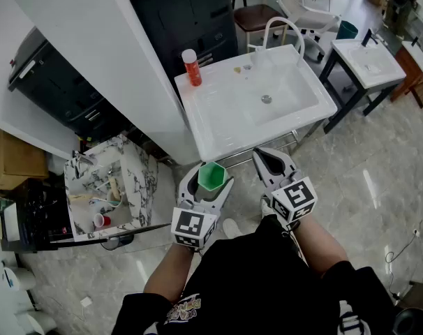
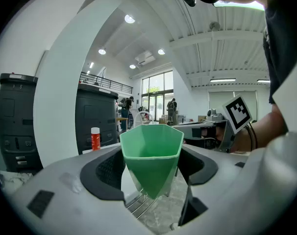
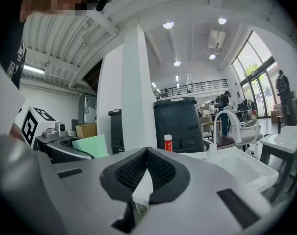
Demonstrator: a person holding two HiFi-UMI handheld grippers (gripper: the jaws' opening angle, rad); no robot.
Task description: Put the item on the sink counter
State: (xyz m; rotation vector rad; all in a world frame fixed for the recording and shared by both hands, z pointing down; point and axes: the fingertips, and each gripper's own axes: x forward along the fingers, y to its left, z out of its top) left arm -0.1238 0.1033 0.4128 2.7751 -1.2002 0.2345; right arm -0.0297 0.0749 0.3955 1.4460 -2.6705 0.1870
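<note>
A green six-sided cup (image 1: 212,174) (image 2: 152,153) is upright between the jaws of my left gripper (image 1: 210,185) (image 2: 151,170), whose pads press on its sides. It hangs just in front of the near edge of the white sink counter (image 1: 211,121). My right gripper (image 1: 271,159) (image 3: 147,155) sits beside it to the right, its tips touching with nothing between them. In the right gripper view the cup (image 3: 92,146) shows at the left. An orange bottle with a white cap (image 1: 191,68) (image 2: 95,138) (image 3: 168,142) stands on the counter's far left corner.
A curved faucet (image 1: 285,30) rises behind the basin (image 1: 267,100). A marble-topped cart (image 1: 138,180) with small items stands to the left. A black cabinet (image 1: 190,12) is behind the counter, a white pillar (image 1: 93,40) to its left, and a second sink (image 1: 368,58) to the right.
</note>
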